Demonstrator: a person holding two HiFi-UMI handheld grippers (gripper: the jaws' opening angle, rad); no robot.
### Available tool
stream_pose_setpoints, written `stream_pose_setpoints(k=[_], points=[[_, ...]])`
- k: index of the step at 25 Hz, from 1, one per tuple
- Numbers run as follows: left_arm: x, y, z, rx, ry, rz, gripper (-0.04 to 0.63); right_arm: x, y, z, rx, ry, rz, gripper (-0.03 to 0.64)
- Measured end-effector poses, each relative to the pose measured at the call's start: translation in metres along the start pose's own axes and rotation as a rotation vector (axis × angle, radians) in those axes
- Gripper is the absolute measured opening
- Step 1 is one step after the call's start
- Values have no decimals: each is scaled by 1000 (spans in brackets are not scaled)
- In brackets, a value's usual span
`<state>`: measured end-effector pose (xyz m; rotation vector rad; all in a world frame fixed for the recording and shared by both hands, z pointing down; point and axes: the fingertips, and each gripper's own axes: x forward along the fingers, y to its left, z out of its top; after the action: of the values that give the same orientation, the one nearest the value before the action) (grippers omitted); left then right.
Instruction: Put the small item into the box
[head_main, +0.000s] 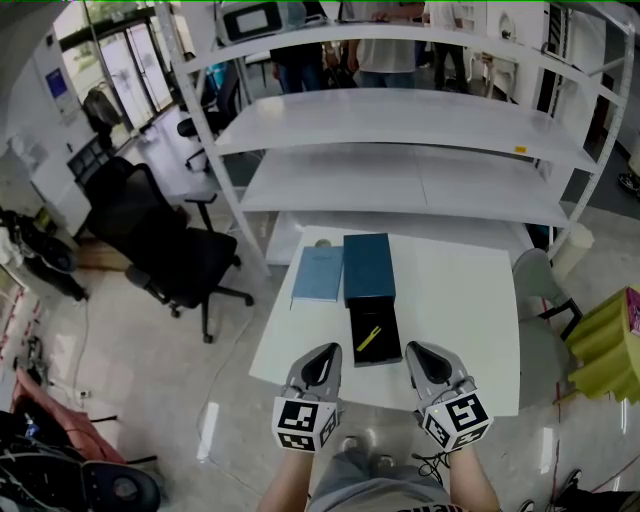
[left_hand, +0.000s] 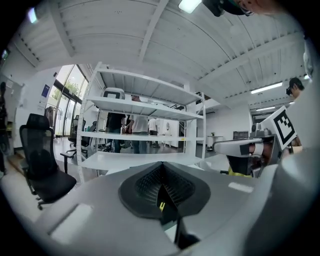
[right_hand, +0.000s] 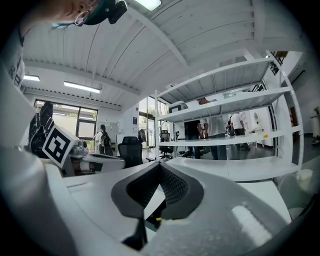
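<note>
On the white table (head_main: 460, 300) lies an open black box (head_main: 376, 350) with a small yellow item (head_main: 370, 339) inside it. The box's dark teal lid (head_main: 368, 268) lies just behind it, and a light blue flat case (head_main: 318, 273) lies to the lid's left. My left gripper (head_main: 325, 352) hovers at the table's near edge, left of the box, shut and holding nothing. On the box's other side my right gripper (head_main: 415, 352) is also shut and holds nothing. In the left gripper view the gripper (left_hand: 161, 192) has its jaws pressed together, as does the gripper (right_hand: 159, 192) in the right gripper view.
A white shelving rack (head_main: 400, 120) stands right behind the table. To the left is a black office chair (head_main: 165, 250). A grey chair (head_main: 540, 280) and a yellow-green object (head_main: 605, 350) are on the right. Several people stand beyond the shelves.
</note>
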<state>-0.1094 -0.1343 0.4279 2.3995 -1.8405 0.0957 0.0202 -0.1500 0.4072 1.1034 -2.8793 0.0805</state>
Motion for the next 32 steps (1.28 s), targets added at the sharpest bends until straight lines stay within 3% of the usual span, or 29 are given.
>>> stream_pose_setpoints(k=[15, 32], points=[[-33, -14, 26, 12, -119, 36, 18, -23, 3, 5, -9, -25, 0, 3], [-57, -28, 39, 21, -189, 79, 18, -41, 5, 7, -14, -36, 18, 3]])
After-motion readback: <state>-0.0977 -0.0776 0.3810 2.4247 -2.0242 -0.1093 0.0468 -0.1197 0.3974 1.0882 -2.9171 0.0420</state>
